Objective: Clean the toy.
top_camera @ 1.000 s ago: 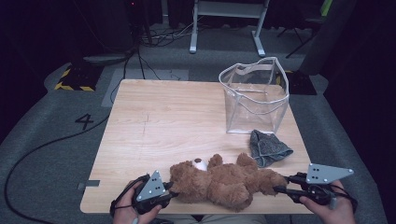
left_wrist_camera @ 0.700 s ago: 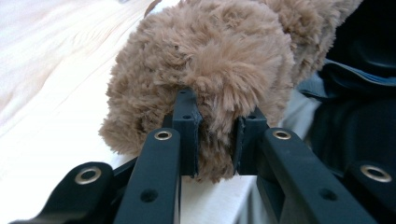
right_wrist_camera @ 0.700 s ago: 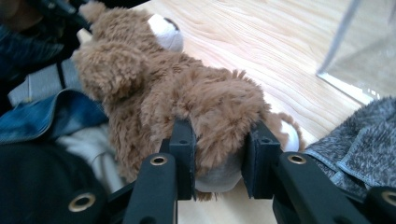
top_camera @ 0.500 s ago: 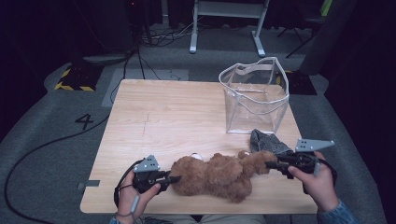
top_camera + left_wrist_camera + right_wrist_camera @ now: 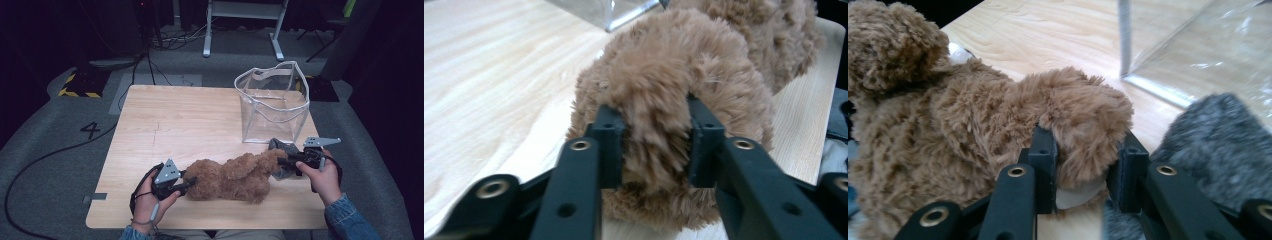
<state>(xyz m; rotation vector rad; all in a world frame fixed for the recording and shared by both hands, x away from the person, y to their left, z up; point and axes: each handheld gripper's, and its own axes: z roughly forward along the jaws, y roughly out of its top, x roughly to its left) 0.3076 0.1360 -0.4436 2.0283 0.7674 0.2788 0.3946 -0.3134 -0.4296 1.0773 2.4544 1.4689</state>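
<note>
Left gripper point(image 5: 189, 184) fingers part-open, just widened, clamping plush bear point(image 5: 235, 176) head end. Right gripper point(image 5: 281, 161) fingers part-open, just widened, pinching bear's leg on table point(image 5: 165, 125).

Teddy bear point(image 5: 235, 176) between two grippers

Both claws point(image 5: 190, 183) point(image 5: 281, 161) now farther in along the teddy bear point(image 5: 235, 175), jaws slightly wider.

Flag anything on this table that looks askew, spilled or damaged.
Nothing spilled or damaged. The teddy bear lies flat near the table's front edge, a grey cloth is crumpled against its right end, and the clear bag stands upright with a wavy, slumping rim.
</note>
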